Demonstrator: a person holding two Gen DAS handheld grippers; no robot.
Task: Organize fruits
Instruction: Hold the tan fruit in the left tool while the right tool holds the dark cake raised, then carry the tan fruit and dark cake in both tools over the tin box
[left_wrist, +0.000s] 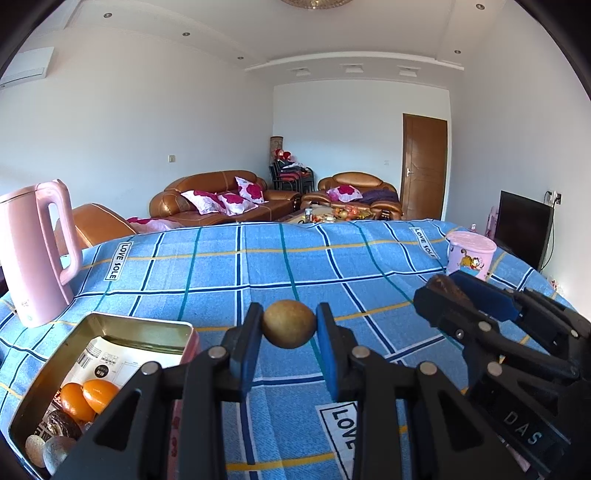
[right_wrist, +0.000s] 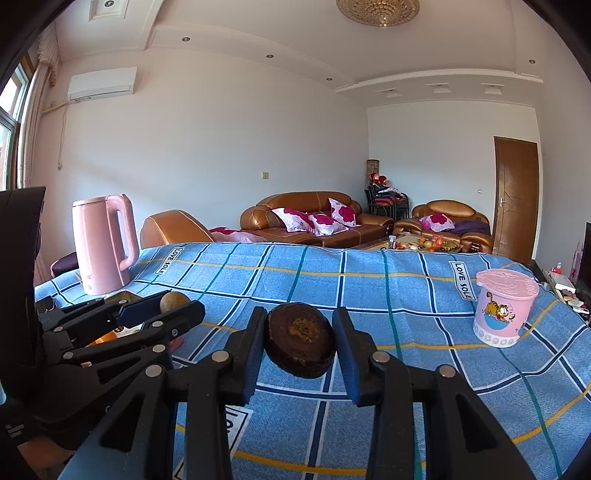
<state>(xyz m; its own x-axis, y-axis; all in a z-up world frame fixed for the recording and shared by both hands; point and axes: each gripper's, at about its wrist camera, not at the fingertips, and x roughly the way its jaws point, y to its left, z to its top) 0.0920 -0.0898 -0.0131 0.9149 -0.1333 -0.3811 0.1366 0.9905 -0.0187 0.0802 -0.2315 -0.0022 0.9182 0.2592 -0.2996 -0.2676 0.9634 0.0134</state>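
Observation:
My left gripper (left_wrist: 289, 325) is shut on a small round tan fruit (left_wrist: 289, 324), held above the blue checked cloth (left_wrist: 258, 266). My right gripper (right_wrist: 300, 341) is shut on a dark brown, wrinkled fruit (right_wrist: 300, 339) with an orange-brown patch on its face. In the left wrist view the right gripper (left_wrist: 448, 286) shows at the right with the dark fruit (left_wrist: 447, 290). In the right wrist view the left gripper (right_wrist: 177, 304) shows at the left with the tan fruit (right_wrist: 173, 301). A metal tin (left_wrist: 110, 325) at lower left holds two orange fruits (left_wrist: 88, 397), a dark fruit and paper.
A pink kettle (left_wrist: 35, 251) stands at the cloth's left edge. A pink lidded cup with a cartoon cat (right_wrist: 504, 306) stands at the right. Beyond the table are brown leather sofas (left_wrist: 218, 201), a low table with fruit and a wooden door (left_wrist: 424, 166).

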